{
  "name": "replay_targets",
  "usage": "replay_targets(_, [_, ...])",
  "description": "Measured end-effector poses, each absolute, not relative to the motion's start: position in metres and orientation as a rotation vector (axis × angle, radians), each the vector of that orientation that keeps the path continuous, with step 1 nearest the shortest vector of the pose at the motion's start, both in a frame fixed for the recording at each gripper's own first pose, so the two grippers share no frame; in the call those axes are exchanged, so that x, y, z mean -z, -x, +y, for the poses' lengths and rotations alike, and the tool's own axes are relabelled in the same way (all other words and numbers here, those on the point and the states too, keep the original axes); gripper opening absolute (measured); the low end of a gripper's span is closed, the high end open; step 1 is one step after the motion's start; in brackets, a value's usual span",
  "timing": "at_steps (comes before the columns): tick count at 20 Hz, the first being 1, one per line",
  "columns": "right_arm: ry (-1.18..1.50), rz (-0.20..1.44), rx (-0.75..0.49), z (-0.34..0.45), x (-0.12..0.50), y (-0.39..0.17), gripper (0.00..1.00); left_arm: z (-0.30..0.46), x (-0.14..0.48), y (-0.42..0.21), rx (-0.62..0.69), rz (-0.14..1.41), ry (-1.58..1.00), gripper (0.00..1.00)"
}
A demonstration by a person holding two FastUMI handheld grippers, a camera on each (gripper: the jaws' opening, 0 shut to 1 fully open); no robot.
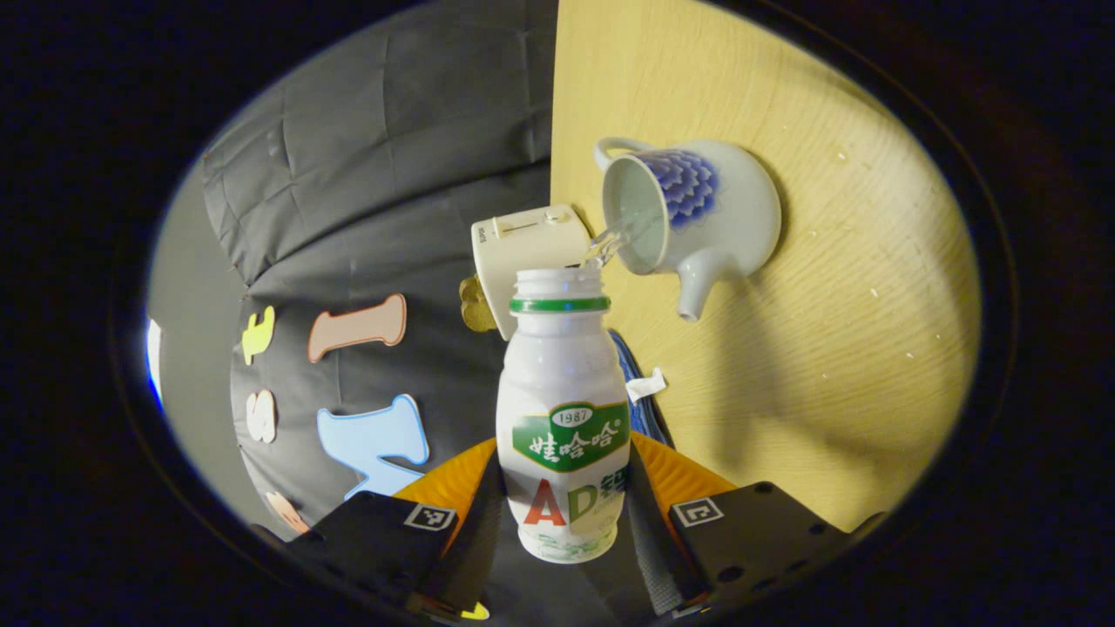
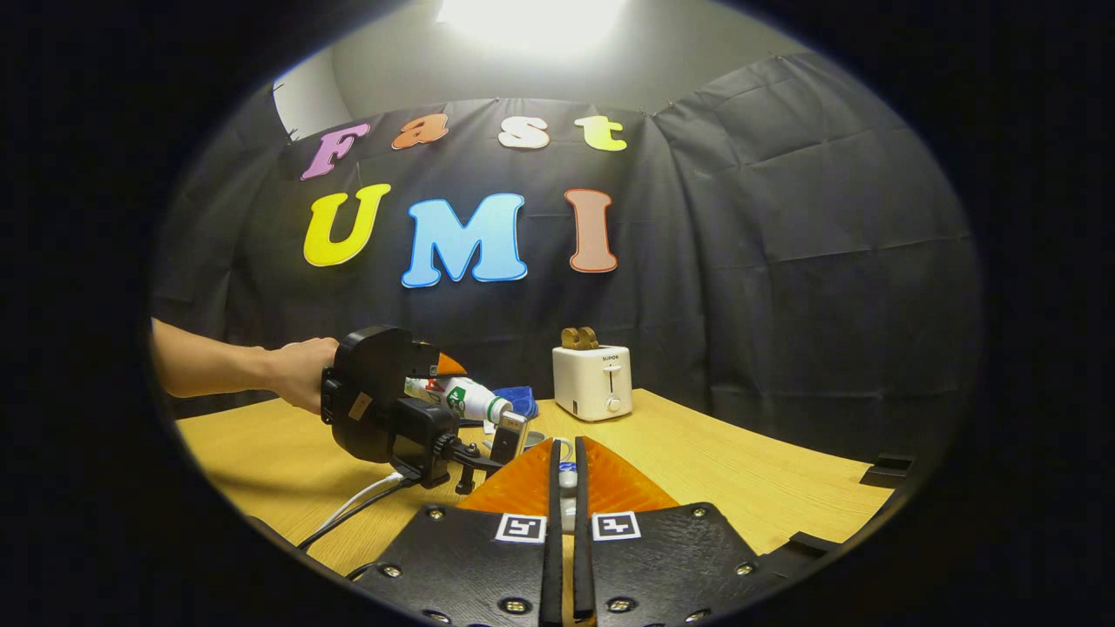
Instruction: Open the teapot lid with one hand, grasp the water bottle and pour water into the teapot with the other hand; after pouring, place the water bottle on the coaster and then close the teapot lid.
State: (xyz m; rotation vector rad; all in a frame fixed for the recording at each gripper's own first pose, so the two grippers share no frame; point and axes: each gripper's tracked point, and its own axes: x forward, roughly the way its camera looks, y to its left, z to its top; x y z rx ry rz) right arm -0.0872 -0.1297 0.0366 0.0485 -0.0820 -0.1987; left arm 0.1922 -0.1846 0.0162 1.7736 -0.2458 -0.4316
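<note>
The left gripper [image 1: 564, 514] clamps the bottle [image 1: 564, 418] by its lower body, both fingers pressing its sides. The bottle is tipped, its long axis aimed at the teapot [image 1: 697, 213], with its mouth just beside the open rim and a thin stream crossing into the pot. The right gripper [image 2: 564, 488] is nearly closed on a small white thing, likely the lid [image 2: 567, 478]. The coaster is not clear to me; once pouring ends, the bottle must swing upright first

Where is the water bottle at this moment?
In the left gripper view, the water bottle is held between the left gripper fingers, tilted, its mouth at the open teapot, beside the toaster.
</note>
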Motion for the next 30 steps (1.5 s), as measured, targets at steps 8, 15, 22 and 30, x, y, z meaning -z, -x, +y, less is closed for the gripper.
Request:
replay_targets(8, [-0.043,-0.076,0.198,-0.13,-0.035,0.087,0.05,-0.187,-0.023,-0.196,0.412,-0.275,-1.823,0.8])
replay_targets(15, [-0.029,-0.081,0.198,-0.129,-0.036,0.088,0.05,-0.191,-0.03,-0.196,0.397,-0.306,-1.867,0.8])
replay_targets(22, [-0.031,-0.085,0.2,-0.129,-0.038,0.09,0.05,-0.2,-0.042,-0.193,0.391,-0.345,-1.918,0.8])
replay_targets(30, [-0.033,-0.085,0.203,-0.132,-0.037,0.092,0.05,-0.212,-0.046,-0.19,0.4,-0.38,-2.023,0.8])
